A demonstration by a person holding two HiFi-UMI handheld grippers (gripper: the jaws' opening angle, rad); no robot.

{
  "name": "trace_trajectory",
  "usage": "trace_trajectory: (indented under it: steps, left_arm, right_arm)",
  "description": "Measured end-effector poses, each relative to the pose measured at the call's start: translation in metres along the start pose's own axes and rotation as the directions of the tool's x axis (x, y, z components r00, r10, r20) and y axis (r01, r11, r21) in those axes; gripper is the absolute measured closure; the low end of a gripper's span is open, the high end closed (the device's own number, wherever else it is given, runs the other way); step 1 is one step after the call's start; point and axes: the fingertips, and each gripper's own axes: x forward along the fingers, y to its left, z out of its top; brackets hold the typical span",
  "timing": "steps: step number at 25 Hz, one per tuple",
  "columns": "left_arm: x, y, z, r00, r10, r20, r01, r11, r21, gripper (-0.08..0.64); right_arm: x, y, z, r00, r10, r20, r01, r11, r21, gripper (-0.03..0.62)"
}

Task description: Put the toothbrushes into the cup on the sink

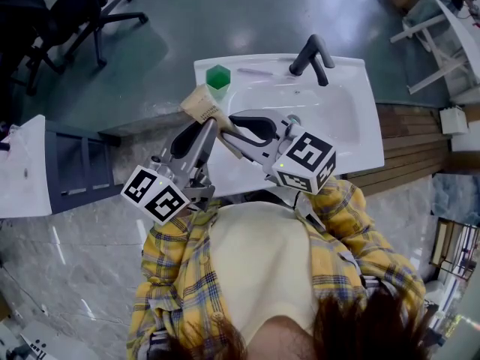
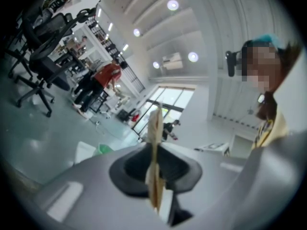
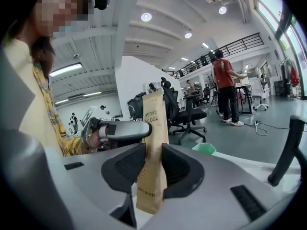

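Brown kraft paper fills both grips: the packet [image 3: 153, 114], a flat sleeve printed TOOTH BRUSH, stands upright between the ribbed black pads of the right gripper [image 3: 152, 163]. Its jaws are spread to about the sleeve's width, and the sleeve sits uncrushed between them. The left gripper [image 2: 154, 166] has the same packet edge-on, its jaws pinching the thin paper. From the head view the two grey moulded grippers meet nose to nose over the front left corner of the sink [image 1: 358, 130]. The packet slants up and left from them, above the rim and just short of the cup [image 1: 218, 76]. That cup is green, faceted and translucent-looking, and it stands on the sink's back left corner, with the packet outside it. The sink is glossy white, a rounded rectangular basin with a flat rim. A matt black bent tap [image 1: 313, 57] rises from the back rim, and something thin and pale lies on the rim between cup and tap, too small to tell. Around it the floor [image 1: 225, 13] is smooth grey-green with soft reflections, and pale veined stone lies nearer the person. Slatted wood shows to the sink's right. Black wheeled chairs [image 1: 82, 13] stand behind. The room is high and white, with round ceiling lights.
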Motion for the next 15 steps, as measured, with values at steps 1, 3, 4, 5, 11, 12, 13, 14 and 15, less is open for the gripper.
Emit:
trace_trajectory:
  steps: [1, 3, 4, 5, 11, 12, 13, 14, 15]
  left_arm:
    - [-0.0001, -0.0005, 0.0003, 1.0, -0.003, 0.001, 0.003, 1.0, 0.0, 0.526]
    - [-0.0005, -0.001, 0.0004, 1.0, -0.008, 0.003, 0.008, 1.0, 0.002, 0.526]
    - [-0.0007, -0.0011, 0.0002, 1.0, -0.008, 0.003, 0.008, 1.0, 0.004, 0.526]
    - [-0.0007, -0.0012, -0.0001, 1.0, -0.009, 0.002, 0.009, 1.0, 0.006, 0.526]
    - [-0.0019, -0.0036, -0.0034, 1.0, -0.011, -0.005, 0.011, 1.0, 0.013, 0.525]
    - [-0.0019, -0.0038, -0.0039, 1.0, -0.011, -0.006, 0.011, 1.0, 0.014, 0.525]
    - [-0.0018, -0.004, -0.0042, 1.0, -0.011, -0.006, 0.011, 1.0, 0.016, 0.524]
    - [-0.0018, -0.0042, -0.0043, 1.0, -0.011, -0.005, 0.011, 1.0, 0.017, 0.523]
    - [-0.0018, -0.0045, -0.0043, 1.0, -0.011, -0.004, 0.011, 1.0, 0.019, 0.522]
  right_arm:
    - [-0.0005, 0.0003, 0.0004, 1.0, 0.003, 0.002, -0.003, 1.0, -0.001, 0.489]
    - [-0.0012, 0.0007, 0.0008, 1.0, 0.009, 0.005, -0.009, 1.0, -0.002, 0.503]
    - [-0.0013, 0.0008, 0.0007, 1.0, 0.011, 0.006, -0.011, 1.0, -0.002, 0.508]
    - [-0.0015, 0.0008, 0.0005, 1.0, 0.013, 0.007, -0.013, 1.0, 0.0, 0.514]
    - [-0.0039, 0.0019, -0.002, 1.0, 0.015, 0.009, -0.016, 1.0, 0.017, 0.529]
    - [-0.0042, 0.0017, -0.0024, 1.0, 0.014, 0.008, -0.014, 1.0, 0.017, 0.531]
    - [-0.0044, 0.0016, -0.0027, 1.0, 0.011, 0.008, -0.012, 1.0, 0.017, 0.532]
    - [-0.0046, 0.0015, -0.0028, 1.0, 0.009, 0.008, -0.009, 1.0, 0.016, 0.535]
    - [-0.0048, 0.0015, -0.0028, 1.0, 0.008, 0.009, -0.008, 1.0, 0.016, 0.538]
